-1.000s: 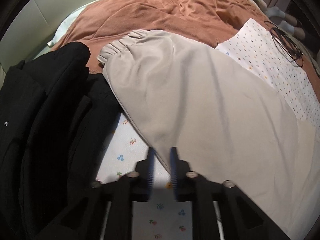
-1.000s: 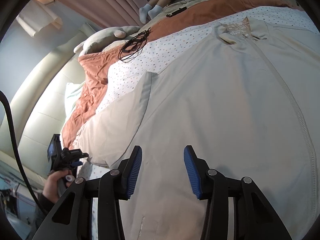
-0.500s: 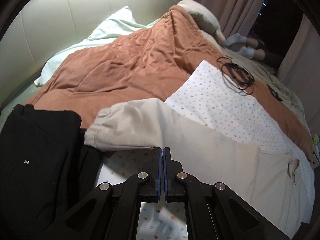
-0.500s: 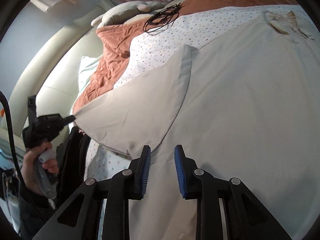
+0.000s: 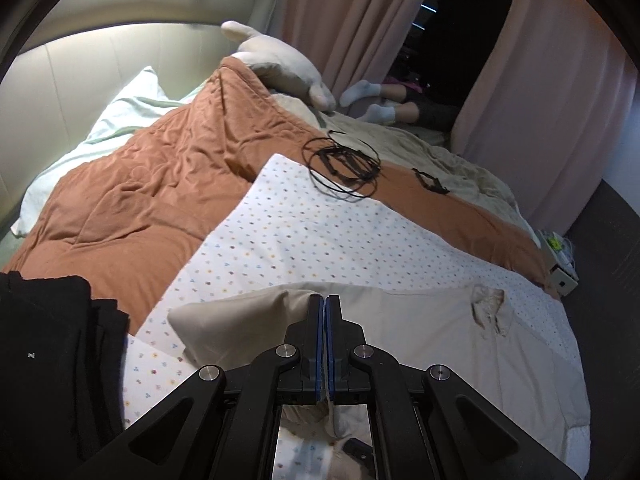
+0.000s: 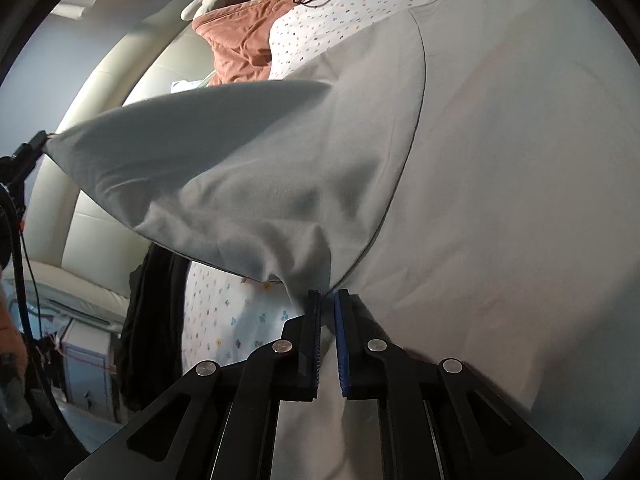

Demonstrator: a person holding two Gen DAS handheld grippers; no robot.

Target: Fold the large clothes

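Note:
A large beige jacket [image 5: 420, 320] lies spread on a dotted sheet [image 5: 300, 232], collar [image 5: 486, 312] to the right. My left gripper [image 5: 323, 298] is shut on the jacket's sleeve [image 5: 240, 316] and holds it up off the bed. In the right wrist view the raised sleeve [image 6: 200, 148] stretches leftward to the left gripper [image 6: 28, 156]. At the seam where the sleeve joins the jacket body [image 6: 500, 180], my right gripper [image 6: 327, 294] has its jaws closing, with a pinch of beige fabric between the blue pads.
A stack of black clothes [image 5: 48, 340] sits at the left bed edge. Behind are a brown quilt [image 5: 152, 184], a coil of black cable [image 5: 344, 164], a plush toy [image 5: 280, 68], a person's socked feet [image 5: 368, 92] and pink curtains [image 5: 344, 12].
The left gripper closed on the sleeve and rose, lifting it off the bed. The right gripper moved down to the sleeve seam and its jaws narrowed onto the fabric.

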